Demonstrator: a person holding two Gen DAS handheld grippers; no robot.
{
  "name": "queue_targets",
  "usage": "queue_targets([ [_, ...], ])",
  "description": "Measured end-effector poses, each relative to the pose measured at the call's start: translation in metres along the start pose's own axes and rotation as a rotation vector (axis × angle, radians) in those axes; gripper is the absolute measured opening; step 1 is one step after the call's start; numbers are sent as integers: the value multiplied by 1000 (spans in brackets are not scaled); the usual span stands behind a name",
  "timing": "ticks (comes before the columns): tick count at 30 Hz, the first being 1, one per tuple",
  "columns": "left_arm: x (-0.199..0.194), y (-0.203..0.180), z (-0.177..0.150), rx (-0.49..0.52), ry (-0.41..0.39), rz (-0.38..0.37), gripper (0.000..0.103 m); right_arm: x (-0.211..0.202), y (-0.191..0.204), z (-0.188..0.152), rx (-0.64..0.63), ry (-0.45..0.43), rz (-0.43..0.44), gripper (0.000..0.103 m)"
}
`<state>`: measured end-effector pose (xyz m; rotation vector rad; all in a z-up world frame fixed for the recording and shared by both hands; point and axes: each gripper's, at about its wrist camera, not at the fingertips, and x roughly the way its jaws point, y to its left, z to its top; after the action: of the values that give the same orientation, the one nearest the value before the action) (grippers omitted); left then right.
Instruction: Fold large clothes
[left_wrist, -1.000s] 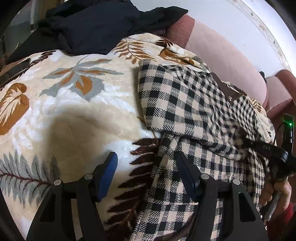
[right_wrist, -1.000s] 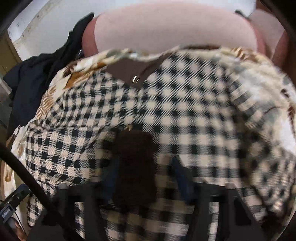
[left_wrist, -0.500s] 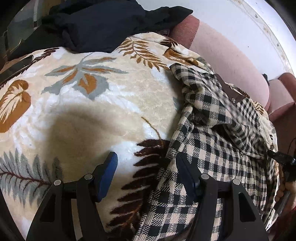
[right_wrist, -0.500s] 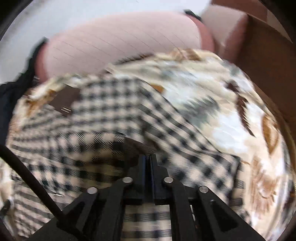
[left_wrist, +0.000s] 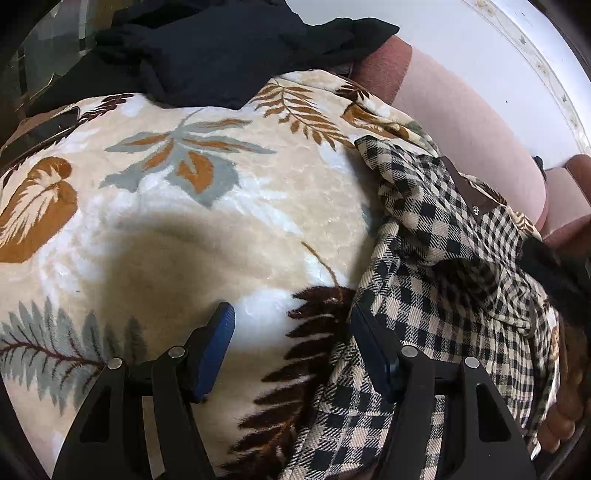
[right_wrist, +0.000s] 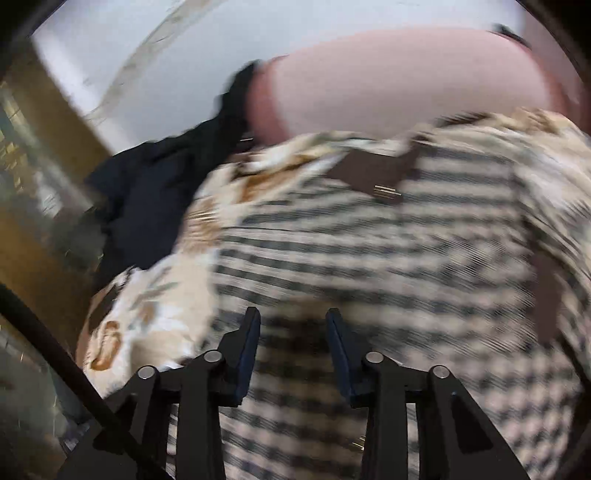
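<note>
Having swung a flap of the black-and-cream checked woven garment (left_wrist: 436, 295) over toward its right side since the earlier frames, baring more of the cream plush blanket printed with brown and grey leaves (left_wrist: 177, 221). Right gripper (right_wrist: 293, 332), having just been opening its jaws, now standing at a narrow gap with nothing pinched between them, hanging above the checked cloth in a blurred view. Left gripper (left_wrist: 291, 328) gaping wide, empty, straddling the garment's left edge where it meets the blanket. Garment lying bunched on the blanket's right part, near the pink upholstered sofa back (left_wrist: 461, 122), brown collar patch (left_wrist: 469, 184) showing.

Risking a crooked fold: released flap looking rumpled and uneven, likely slumping or sliding on the plush pile. Risking also a left pinch catching blanket along with cloth. Black crumpled clothing (left_wrist: 221, 55) lying well apart, behind.

No readable writing; only a small metal stud on the patch.
</note>
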<state>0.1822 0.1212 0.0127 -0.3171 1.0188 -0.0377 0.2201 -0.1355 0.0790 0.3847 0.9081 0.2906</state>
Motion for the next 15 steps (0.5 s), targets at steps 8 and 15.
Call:
queue_targets([
  [8,-2,-3,0,43,4,24,64,96,-3,-29,98,250,46,31],
  [15,2,-5,-4,55,9,43,64,66,-1,-37,24,176,-11,30],
])
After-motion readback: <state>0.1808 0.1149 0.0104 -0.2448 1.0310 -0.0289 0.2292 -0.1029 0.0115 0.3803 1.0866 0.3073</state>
